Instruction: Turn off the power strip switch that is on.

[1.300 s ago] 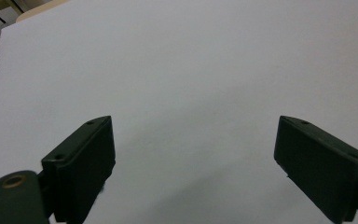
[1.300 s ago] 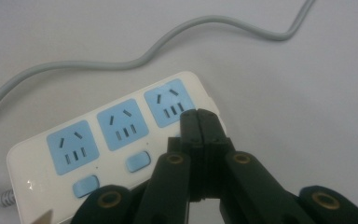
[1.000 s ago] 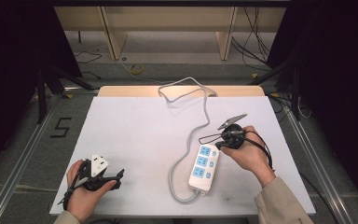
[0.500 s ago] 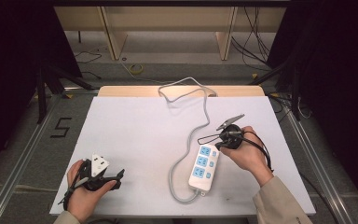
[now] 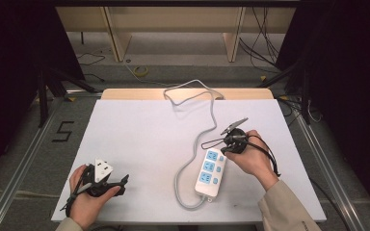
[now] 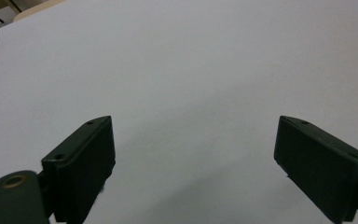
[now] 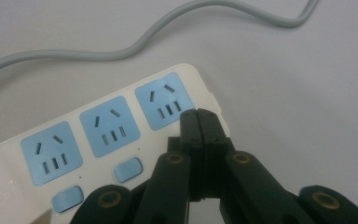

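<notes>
White table [image 5: 139,144]: power strip [image 5: 211,172] just beneath closed right gripper [image 7: 199,116].

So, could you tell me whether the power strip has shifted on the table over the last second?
No. The power strip lies at the same spot and angle beside its cord's loop, with the shut right gripper at its far end.

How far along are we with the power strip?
Early stage. The power strip lies flat on the table, all three sockets free, cord trailing away. In hand: the right claw, shut, sits over the strip's end by a switch. The left claw waits open, holding nothing. Any pressing or plugging looks still undone.
</notes>
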Motion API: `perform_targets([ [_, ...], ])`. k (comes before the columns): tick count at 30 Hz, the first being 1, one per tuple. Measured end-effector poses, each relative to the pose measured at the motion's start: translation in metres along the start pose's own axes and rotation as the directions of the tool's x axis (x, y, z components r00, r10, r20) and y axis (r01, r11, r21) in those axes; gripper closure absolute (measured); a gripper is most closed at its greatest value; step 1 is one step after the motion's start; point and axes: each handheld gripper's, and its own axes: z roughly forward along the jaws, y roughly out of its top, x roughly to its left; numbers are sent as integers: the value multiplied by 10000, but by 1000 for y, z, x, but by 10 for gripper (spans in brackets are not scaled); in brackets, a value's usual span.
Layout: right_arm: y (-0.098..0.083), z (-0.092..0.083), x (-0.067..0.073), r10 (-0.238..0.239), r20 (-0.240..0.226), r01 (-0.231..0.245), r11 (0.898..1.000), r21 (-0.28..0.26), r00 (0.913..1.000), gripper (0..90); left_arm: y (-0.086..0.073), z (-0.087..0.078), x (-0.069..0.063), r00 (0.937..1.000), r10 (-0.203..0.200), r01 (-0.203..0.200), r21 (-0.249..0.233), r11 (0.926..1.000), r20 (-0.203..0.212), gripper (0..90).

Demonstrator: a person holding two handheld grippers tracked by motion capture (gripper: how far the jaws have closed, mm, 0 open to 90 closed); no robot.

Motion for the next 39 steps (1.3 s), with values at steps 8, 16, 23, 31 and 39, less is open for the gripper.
perform_targets([
  [8,1,5,-1,30,114,-30,10000,14,9999,900,0,0,0,10000,-3,3,18,10000,10,118],
  [16,2,10,-1,89,84,-90,9998,152,9999,900,0,0,0,10000,-5,5,24,10000,17,118],
  [23,0,19,0,111,2,-111,9993,347,9999,900,0,0,0,10000,7,-7,10,10000,22,118],
  [31,0,22,0,85,-50,-83,9992,394,10000,900,0,1,-1,10000,33,-33,36,10000,70,117],
  [39,0,26,2,52,-52,-49,9985,547,10000,900,0,1,-1,10000,35,-35,30,10000,66,117],
])
